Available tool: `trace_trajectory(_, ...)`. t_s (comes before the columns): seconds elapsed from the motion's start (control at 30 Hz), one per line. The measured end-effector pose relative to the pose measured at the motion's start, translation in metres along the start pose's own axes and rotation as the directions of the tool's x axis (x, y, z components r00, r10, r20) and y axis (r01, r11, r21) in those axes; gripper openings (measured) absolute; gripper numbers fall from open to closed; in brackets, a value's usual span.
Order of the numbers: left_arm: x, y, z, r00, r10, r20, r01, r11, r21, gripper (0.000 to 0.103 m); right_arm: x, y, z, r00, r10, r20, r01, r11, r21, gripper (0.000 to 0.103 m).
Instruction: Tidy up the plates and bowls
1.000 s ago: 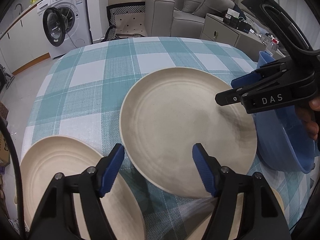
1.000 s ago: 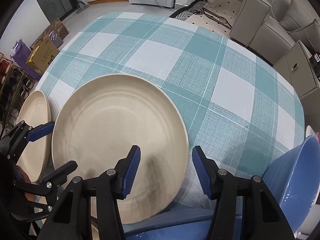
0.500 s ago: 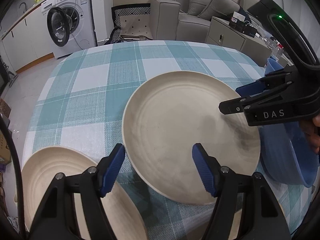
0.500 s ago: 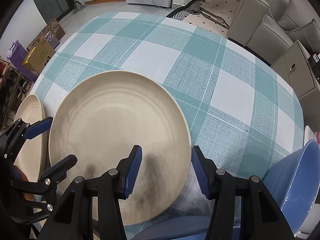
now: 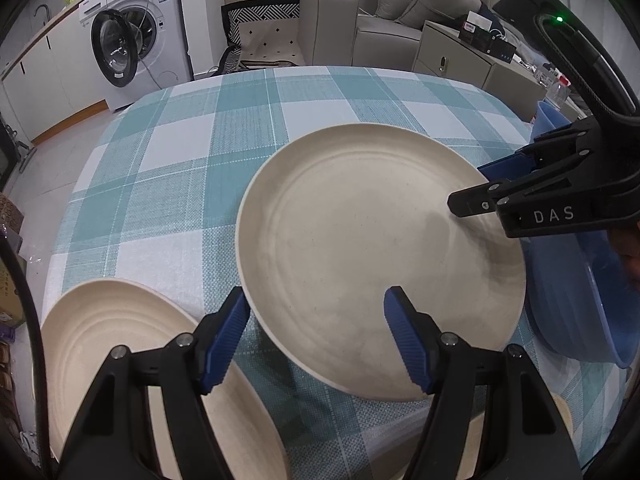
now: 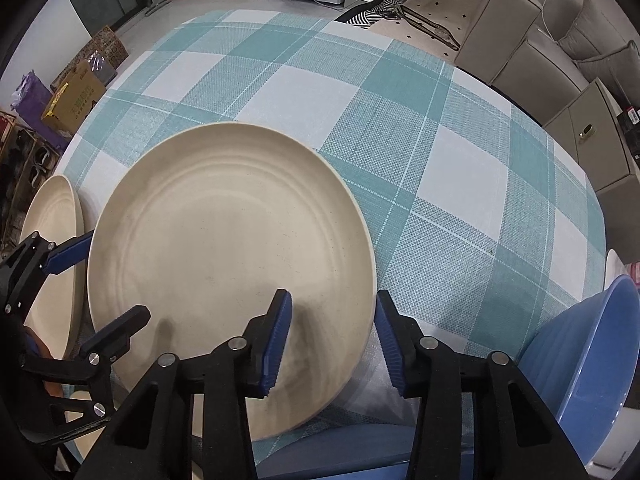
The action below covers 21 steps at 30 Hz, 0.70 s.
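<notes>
A large cream plate (image 5: 372,256) lies on the teal checked tablecloth (image 5: 208,152); it also shows in the right wrist view (image 6: 224,264). My left gripper (image 5: 316,332) is open, its jaws straddling the plate's near rim. My right gripper (image 6: 332,336) is open, its jaws either side of the plate's right rim; it shows in the left wrist view (image 5: 492,184) at the plate's right edge. A second cream plate (image 5: 120,344) lies at the near left and also shows in the right wrist view (image 6: 52,232). A blue bowl (image 5: 588,292) stands right of the large plate.
A blue bowl (image 6: 592,364) sits at the right, and a blue edge (image 6: 344,448) lies under my right gripper. A cream rim (image 5: 560,412) peeks out at the near right. Washing machine (image 5: 132,40), sofa (image 5: 360,20) and cabinet (image 5: 460,52) stand beyond the table.
Both grippers have edged in over the large plate's rim. The right gripper's jaws now straddle its right edge. The jaws stay open and the plates have not moved.
</notes>
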<state>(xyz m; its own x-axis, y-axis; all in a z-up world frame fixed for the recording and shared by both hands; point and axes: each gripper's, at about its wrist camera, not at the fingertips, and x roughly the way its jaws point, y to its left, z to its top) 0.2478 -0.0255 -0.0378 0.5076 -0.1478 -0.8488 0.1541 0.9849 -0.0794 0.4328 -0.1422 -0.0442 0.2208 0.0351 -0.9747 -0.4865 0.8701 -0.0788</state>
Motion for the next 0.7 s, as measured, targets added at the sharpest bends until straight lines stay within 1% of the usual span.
trace_trajectory(0.03,0.0,0.0,0.0,1.0,0.012,0.003,-0.012,1.0,-0.003,0.064,0.0,-0.001,0.0,1.0,0.0,0.001,0.0,1.0,0.003,0.038)
trace_trajectory(0.07,0.0,0.001,0.0,1.0,0.022,0.006,-0.022,1.0,-0.007,0.058,-0.001,-0.002,-0.001,1.0,-0.003,0.003,0.003,1.0,0.005,0.035)
trace_trajectory(0.13,-0.001,0.005,0.001,1.0,0.025,0.01,-0.024,0.999,-0.022,0.052,-0.002,-0.004,-0.003,1.0,-0.009,0.011,0.009,1.0,0.001,0.032)
trace_trajectory(0.17,-0.001,0.008,0.001,1.0,0.029,0.012,-0.029,0.999,-0.032,0.046,-0.003,-0.004,-0.004,1.0,-0.012,0.021,0.012,1.0,-0.001,0.032)
trace_trajectory(0.2,-0.001,0.01,0.001,0.999,0.032,0.013,-0.032,0.999,-0.042,0.043,-0.004,-0.004,-0.004,0.999,-0.016,0.034,0.016,1.0,-0.008,0.03)
trace_trajectory(0.27,-0.002,0.015,0.001,0.999,0.028,0.017,-0.027,0.997,-0.068,0.042,-0.005,-0.002,-0.007,0.998,-0.029,0.056,0.031,0.999,-0.027,0.023)
trace_trajectory(0.37,-0.002,0.018,0.002,0.999,0.028,0.02,-0.026,0.996,-0.082,0.041,-0.007,-0.002,-0.008,0.997,-0.036,0.073,0.039,0.999,-0.033,0.021)
trace_trajectory(0.7,-0.007,0.017,0.004,0.999,0.037,0.032,-0.034,0.996,-0.086,0.041,-0.012,-0.004,-0.01,0.996,-0.033,0.089,0.035,0.999,-0.023,0.02)
